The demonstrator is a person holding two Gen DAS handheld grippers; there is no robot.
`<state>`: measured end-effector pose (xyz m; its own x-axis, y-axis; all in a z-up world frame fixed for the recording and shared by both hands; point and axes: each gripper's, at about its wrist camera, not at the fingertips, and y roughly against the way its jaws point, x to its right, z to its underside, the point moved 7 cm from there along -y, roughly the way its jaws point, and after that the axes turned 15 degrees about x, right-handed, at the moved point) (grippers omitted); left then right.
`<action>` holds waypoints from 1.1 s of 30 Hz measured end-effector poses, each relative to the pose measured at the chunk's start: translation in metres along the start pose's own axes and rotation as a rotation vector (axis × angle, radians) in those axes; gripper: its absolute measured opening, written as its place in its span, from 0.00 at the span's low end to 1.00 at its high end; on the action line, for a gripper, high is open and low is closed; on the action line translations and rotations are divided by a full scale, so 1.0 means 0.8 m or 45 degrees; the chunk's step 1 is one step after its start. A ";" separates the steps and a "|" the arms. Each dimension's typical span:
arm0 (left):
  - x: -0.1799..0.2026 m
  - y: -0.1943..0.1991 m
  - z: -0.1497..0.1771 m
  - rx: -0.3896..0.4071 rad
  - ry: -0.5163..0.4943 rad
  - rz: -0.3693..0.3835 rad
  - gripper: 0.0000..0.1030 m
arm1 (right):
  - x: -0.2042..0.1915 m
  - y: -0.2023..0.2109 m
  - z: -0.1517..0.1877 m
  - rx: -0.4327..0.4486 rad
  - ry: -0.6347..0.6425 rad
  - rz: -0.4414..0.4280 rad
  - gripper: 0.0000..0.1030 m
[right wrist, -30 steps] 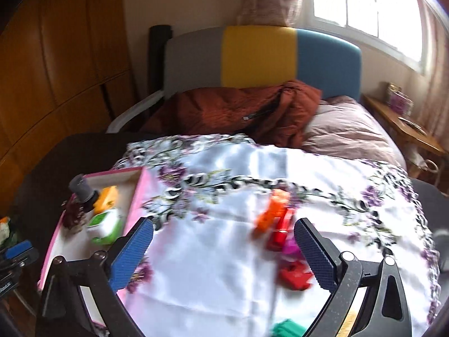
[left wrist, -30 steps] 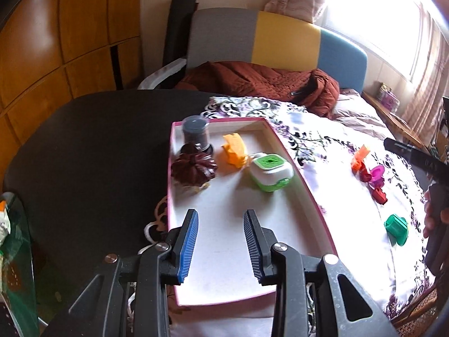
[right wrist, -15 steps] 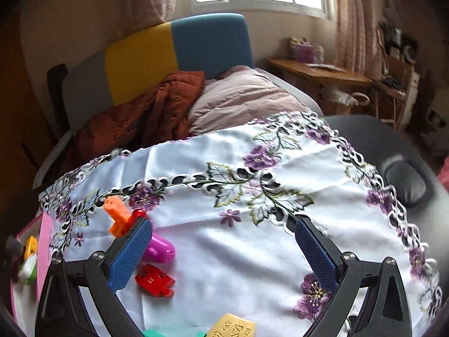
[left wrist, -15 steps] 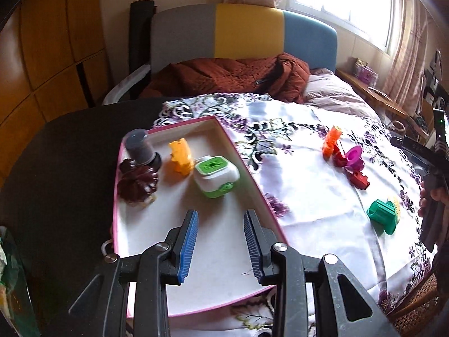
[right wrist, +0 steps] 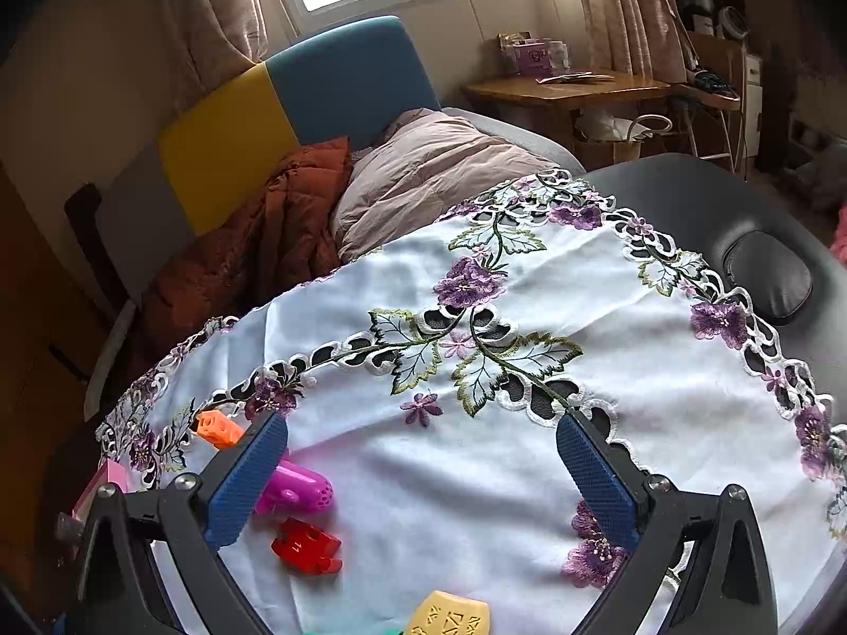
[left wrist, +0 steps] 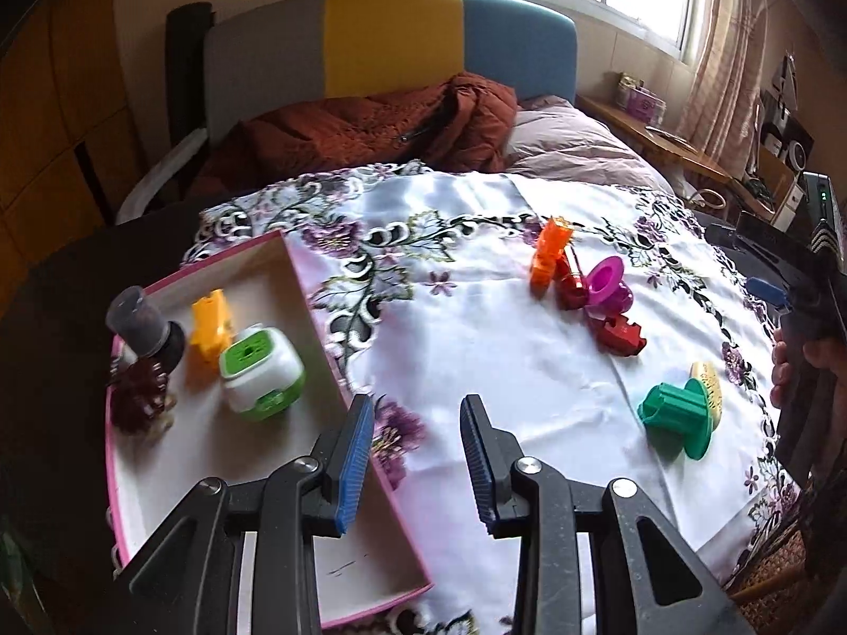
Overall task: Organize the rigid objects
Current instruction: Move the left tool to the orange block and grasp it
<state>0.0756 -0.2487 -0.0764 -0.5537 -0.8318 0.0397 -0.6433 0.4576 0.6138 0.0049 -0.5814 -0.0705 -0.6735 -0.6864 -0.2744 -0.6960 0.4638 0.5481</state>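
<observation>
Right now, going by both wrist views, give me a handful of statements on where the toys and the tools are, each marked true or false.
1. The green-and-white box sits inside the pink-rimmed tray. True.
2. The left tool is shut on the green piece. False: it is open, and the green piece lies apart on the tablecloth.
3. The right tool is open and holds nothing. True.
4. The orange block is in the tray. False: it stands on the tablecloth.
5. The red piece lies on the tablecloth. True.
</observation>
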 end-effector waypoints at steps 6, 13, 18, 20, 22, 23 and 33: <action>0.043 -0.029 -0.027 0.022 -0.043 0.090 0.32 | 0.000 0.000 0.000 -0.007 -0.016 -0.008 0.99; 0.086 -0.078 -0.061 0.026 -0.051 0.188 0.41 | -0.001 -0.004 0.000 -0.018 -0.016 -0.006 0.99; 0.107 -0.118 -0.076 0.006 -0.049 0.219 0.45 | -0.003 -0.010 0.004 -0.049 -0.018 -0.014 0.99; 0.113 -0.132 -0.082 0.003 -0.046 0.227 0.51 | -0.005 -0.011 0.005 -0.056 -0.013 -0.020 0.99; 0.118 -0.146 -0.089 0.006 -0.041 0.231 0.55 | -0.007 -0.012 0.005 -0.059 -0.010 -0.026 0.99; 0.122 -0.154 -0.092 -0.002 -0.038 0.237 0.55 | -0.008 -0.012 0.005 -0.062 -0.010 -0.029 0.99; 0.143 -0.227 -0.098 -0.071 0.002 0.247 0.54 | -0.008 -0.015 0.006 -0.081 -0.040 -0.052 0.99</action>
<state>0.1703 -0.4517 -0.1213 -0.6634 -0.7304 0.1625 -0.4944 0.5909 0.6376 0.0167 -0.5798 -0.0794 -0.6532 -0.6854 -0.3217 -0.7064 0.3988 0.5848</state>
